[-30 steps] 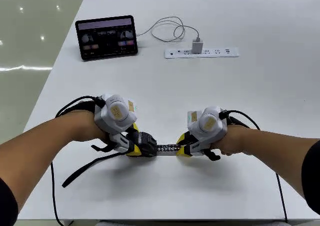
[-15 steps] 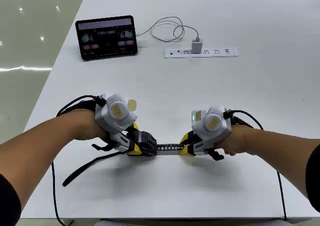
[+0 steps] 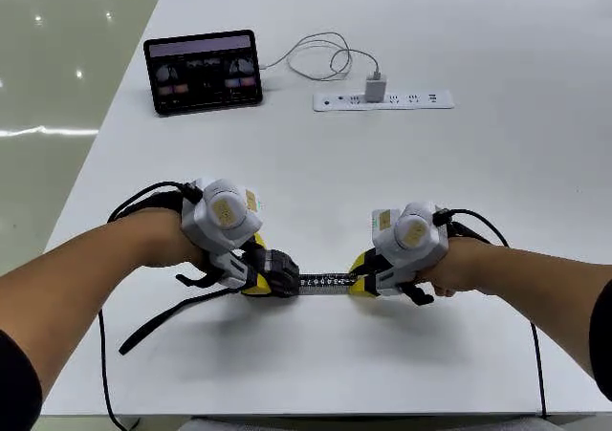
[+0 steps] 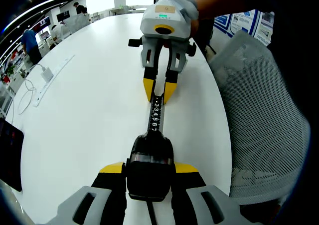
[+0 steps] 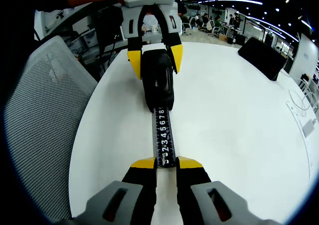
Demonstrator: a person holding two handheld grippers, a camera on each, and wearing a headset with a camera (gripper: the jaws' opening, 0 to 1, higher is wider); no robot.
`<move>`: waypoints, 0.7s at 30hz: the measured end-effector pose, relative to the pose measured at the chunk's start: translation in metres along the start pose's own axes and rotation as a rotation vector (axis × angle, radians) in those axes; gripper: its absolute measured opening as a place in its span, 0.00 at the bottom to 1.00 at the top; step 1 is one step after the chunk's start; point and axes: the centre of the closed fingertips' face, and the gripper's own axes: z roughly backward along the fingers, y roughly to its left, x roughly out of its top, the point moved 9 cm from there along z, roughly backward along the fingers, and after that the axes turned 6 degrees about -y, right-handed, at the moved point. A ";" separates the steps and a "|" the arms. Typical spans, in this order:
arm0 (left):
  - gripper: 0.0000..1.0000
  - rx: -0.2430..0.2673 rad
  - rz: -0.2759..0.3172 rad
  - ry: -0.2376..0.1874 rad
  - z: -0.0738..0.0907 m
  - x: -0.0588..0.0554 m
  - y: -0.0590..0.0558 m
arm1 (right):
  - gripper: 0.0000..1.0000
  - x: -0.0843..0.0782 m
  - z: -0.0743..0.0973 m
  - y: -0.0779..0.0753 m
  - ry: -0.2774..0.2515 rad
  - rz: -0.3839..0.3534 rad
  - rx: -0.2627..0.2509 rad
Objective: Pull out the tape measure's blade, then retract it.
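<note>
Between the left gripper's (image 4: 148, 171) yellow fingers (image 4: 112, 168) sat the black case of the tape measure (image 4: 149, 160), clamped on both sides and held low at the white table (image 3: 402, 183); straight ahead of those fingertips a short stretch of numbered blade (image 5: 163, 132) ran out over the tabletop to the right gripper (image 5: 166, 164); that gripper's fingers (image 5: 144, 163) were pinched on the blade's free end, the low numbers lying just beyond the pads; in the head view the two grippers faced each other, tips near but apart, with the blade bridging the gap. By my reading the pull-out step was in hand and only begun, since little of the blade lay between the two sets of fingers; the next move would call for drawing the right fingers away from the case along the blade's own line, the pinch kept firm, while the left fingers pinned the case in place; afterward the tip should be walked back toward the case, not let go to snap home.
</note>
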 end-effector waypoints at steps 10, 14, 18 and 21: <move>0.30 0.004 0.008 -0.010 0.000 -0.001 -0.001 | 0.09 -0.007 0.007 -0.002 0.001 0.018 -0.003; 0.30 0.003 0.006 -0.010 0.000 0.000 -0.001 | 0.09 -0.008 0.009 -0.002 0.003 0.011 0.005; 0.30 0.004 0.007 -0.012 0.000 0.000 -0.001 | 0.09 -0.011 0.011 -0.002 0.005 0.005 0.005; 0.30 0.005 0.009 -0.013 0.000 0.000 -0.001 | 0.09 -0.013 0.014 -0.002 0.008 0.001 0.007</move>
